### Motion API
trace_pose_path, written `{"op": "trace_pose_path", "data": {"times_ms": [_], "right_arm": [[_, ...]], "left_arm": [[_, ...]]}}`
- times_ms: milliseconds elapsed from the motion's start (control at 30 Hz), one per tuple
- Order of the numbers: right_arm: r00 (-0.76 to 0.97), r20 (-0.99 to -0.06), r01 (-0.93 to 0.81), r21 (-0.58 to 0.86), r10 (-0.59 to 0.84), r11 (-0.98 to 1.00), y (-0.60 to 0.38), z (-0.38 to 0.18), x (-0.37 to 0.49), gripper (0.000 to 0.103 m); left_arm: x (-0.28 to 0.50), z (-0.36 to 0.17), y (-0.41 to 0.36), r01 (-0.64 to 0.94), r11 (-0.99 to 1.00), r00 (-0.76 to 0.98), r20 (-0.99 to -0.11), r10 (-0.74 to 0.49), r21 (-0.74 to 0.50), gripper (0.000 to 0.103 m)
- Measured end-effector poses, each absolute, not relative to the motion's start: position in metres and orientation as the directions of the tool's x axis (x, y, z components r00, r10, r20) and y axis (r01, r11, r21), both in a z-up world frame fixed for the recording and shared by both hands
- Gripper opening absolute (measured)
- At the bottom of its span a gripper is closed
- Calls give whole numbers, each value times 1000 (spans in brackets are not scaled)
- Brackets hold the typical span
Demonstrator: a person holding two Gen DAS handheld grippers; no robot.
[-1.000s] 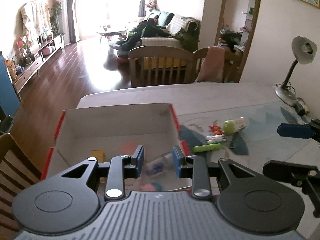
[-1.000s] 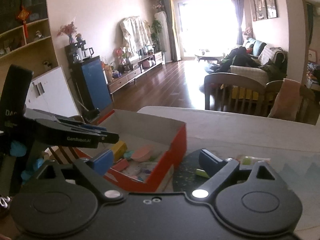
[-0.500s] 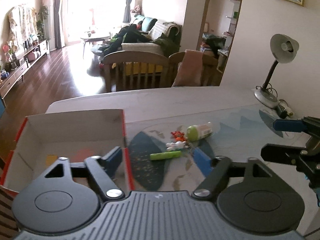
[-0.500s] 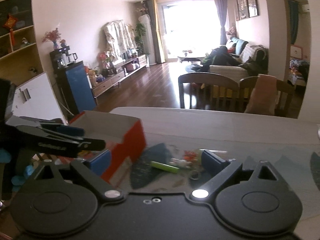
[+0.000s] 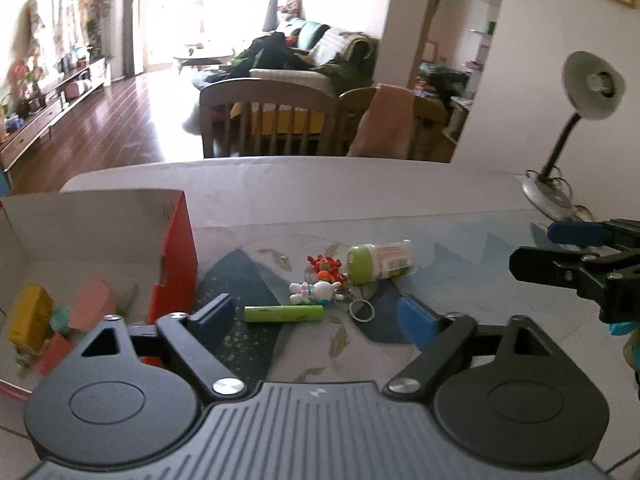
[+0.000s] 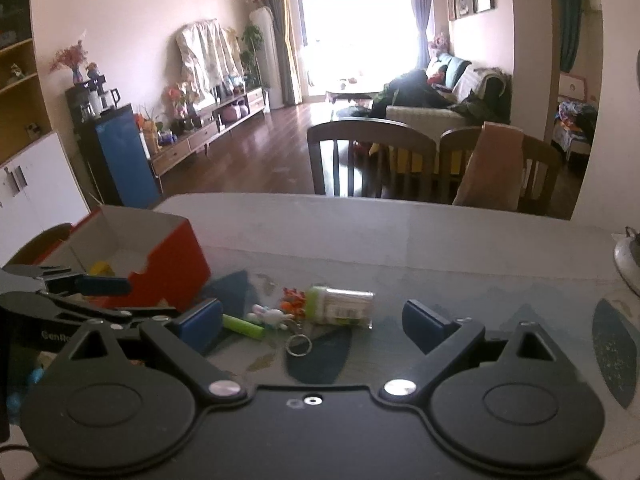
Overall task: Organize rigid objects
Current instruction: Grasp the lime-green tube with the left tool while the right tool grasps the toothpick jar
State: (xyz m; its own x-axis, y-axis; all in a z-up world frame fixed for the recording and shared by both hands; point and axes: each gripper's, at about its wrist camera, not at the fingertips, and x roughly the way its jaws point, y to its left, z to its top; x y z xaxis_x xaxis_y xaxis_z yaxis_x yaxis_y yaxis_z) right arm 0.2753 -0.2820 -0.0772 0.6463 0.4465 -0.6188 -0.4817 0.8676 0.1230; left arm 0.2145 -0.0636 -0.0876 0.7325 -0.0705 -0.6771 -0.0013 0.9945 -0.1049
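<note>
Both wrist cameras sit low behind their jaws, facing across the counter (image 5: 460,208); both views share the green tube (image 5: 283,314) (image 6: 243,326).

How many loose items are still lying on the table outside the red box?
4: green stick nearest, white bunny keychain behind it, orange figure further back, green-capped clear container rightmost. Smaller bits may be hidden.

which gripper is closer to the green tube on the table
Left. The left gripper is open with the green tube lying between its fingertips. The right gripper is open too, but the tube lies toward its left finger, slightly farther off.
</note>
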Motion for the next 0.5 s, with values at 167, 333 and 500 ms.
{"op": "trace_pose_path", "data": {"times_ms": [167, 333, 500], "right_arm": [[620, -655, -467, 134, 432, 874, -278, -104, 304, 97], [596, -691, -456, 128, 409, 881, -266, -131, 333, 96], [574, -717, -454, 125, 396, 882, -251, -153, 350, 96]], "left_arm": [[231, -114, -70, -60, 994, 736, -677, -21, -96, 103], [252, -143, -75, -92, 994, 703, -711, 21, -62, 103], [268, -167, -78, -126, 992, 698, -713, 70, -26, 103]]}}
